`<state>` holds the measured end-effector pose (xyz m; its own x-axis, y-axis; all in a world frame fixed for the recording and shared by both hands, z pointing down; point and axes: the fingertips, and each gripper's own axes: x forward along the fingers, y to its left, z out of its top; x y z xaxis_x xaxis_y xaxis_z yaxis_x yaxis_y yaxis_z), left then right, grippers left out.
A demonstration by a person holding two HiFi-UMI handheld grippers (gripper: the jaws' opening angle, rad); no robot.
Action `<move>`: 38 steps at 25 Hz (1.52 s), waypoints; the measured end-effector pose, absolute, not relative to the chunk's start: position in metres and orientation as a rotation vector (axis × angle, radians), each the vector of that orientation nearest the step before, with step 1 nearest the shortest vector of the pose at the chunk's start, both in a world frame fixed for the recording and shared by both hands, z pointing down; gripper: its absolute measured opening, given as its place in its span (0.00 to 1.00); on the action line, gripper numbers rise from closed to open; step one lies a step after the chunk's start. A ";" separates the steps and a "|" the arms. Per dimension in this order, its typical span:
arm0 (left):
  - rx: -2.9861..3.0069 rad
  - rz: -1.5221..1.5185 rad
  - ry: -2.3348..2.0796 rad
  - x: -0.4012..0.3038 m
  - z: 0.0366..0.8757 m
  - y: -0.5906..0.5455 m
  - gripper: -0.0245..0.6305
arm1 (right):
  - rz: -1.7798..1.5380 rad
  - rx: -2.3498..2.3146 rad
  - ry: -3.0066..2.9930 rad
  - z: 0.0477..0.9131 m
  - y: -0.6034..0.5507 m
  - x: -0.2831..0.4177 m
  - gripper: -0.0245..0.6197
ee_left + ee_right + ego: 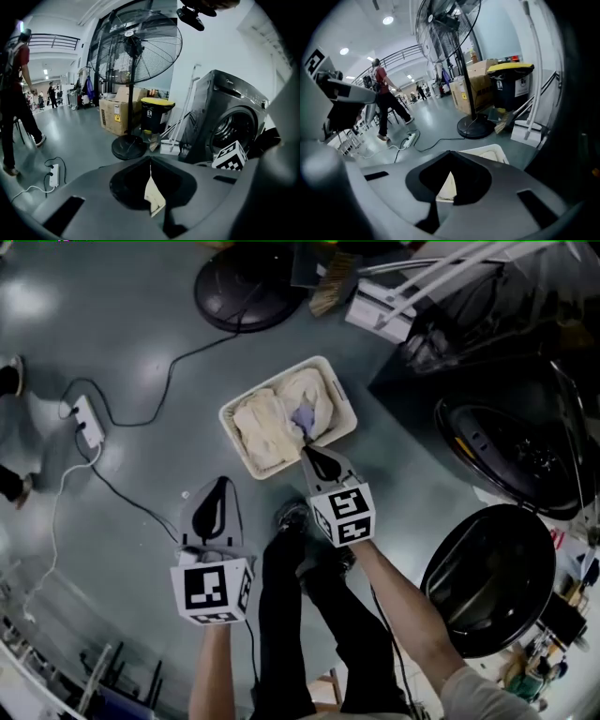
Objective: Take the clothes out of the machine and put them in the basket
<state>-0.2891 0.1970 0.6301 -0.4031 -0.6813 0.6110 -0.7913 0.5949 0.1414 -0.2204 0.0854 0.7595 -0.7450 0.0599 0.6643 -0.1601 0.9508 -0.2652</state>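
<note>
While the cream clothes lie in the white basket at upper centre, the right gripper, jaws closed on nothing, points at its lower edge, the left gripper, jaws together too, sits lower left, the washing machine at right.

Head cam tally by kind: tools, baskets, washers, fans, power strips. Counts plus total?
tools: 2 (left tool, right tool)
basket: 1
washing machine: 1
fan: 1
power strip: 1
total: 6
</note>
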 end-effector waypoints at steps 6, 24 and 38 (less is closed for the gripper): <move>1.329 0.273 -2.117 -0.253 0.614 0.136 0.07 | 0.506 0.339 -2.463 0.707 0.027 -0.167 0.08; 1.850 0.385 -1.836 -0.066 0.547 -0.049 0.07 | 0.520 1.149 -2.425 0.572 -0.113 0.135 0.08; 2.057 0.459 -1.751 0.010 0.440 -0.093 0.07 | 0.471 1.404 -2.434 0.427 -0.120 0.236 0.07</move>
